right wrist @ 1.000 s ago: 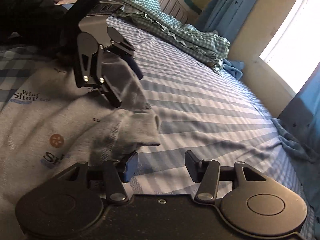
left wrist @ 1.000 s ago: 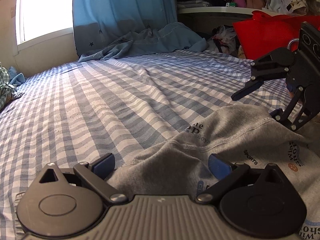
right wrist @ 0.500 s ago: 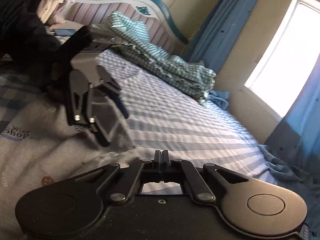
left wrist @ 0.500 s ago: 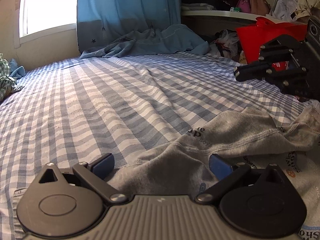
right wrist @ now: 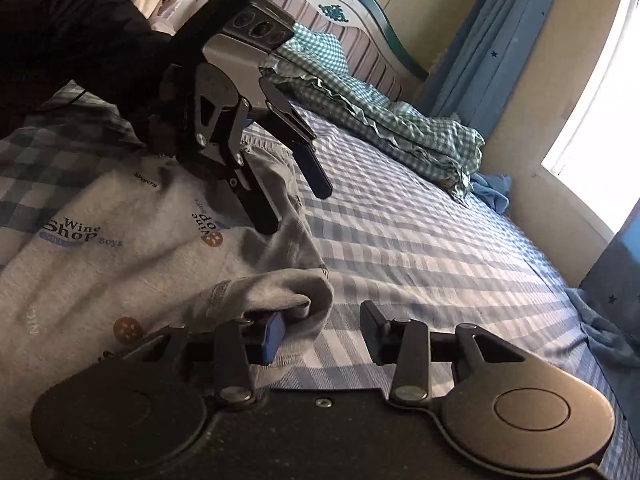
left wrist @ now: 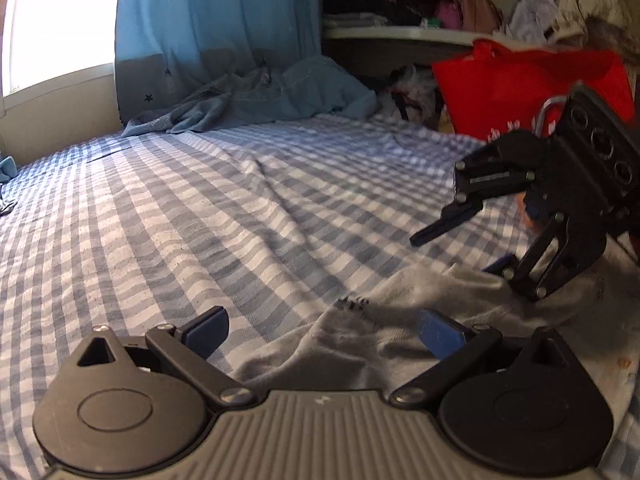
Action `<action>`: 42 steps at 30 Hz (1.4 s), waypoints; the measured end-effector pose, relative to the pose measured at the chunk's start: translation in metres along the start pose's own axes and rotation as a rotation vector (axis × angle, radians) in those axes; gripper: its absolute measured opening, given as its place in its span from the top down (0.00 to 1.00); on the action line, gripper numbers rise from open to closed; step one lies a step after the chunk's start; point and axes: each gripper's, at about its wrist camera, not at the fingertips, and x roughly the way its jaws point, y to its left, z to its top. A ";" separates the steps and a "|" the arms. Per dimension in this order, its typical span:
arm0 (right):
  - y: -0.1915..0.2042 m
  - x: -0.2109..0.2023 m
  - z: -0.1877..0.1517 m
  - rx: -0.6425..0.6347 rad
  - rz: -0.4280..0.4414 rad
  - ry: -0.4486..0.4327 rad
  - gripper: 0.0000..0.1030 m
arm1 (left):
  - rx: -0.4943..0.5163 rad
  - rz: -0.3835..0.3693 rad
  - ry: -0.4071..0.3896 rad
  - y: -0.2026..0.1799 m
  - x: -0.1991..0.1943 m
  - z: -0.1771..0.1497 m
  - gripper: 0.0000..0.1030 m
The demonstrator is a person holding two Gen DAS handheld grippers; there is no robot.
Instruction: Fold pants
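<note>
Pants (right wrist: 132,264): grey, printed with small logos, spread on the blue-and-white checked bedsheet (left wrist: 200,208), rumpled at the near edge.
Left gripper (left wrist: 320,328): jaws seen well apart, one pad on the bare sheet, the other over the grey cloth; the fabric lies between them unclamped.
Right gripper (right wrist: 322,328): jaws opening; a fold of the pants is draped over the left pad, the other pad standing clear above the sheet.
Also noted: green checked bedding (right wrist: 380,120) by the headboard; blue curtain (left wrist: 216,28); red bag (left wrist: 520,88) beyond the bed.
</note>
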 end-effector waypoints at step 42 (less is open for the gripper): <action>-0.012 -0.004 0.019 -0.187 -0.165 0.111 1.00 | -0.175 0.068 0.004 0.043 -0.001 -0.045 0.01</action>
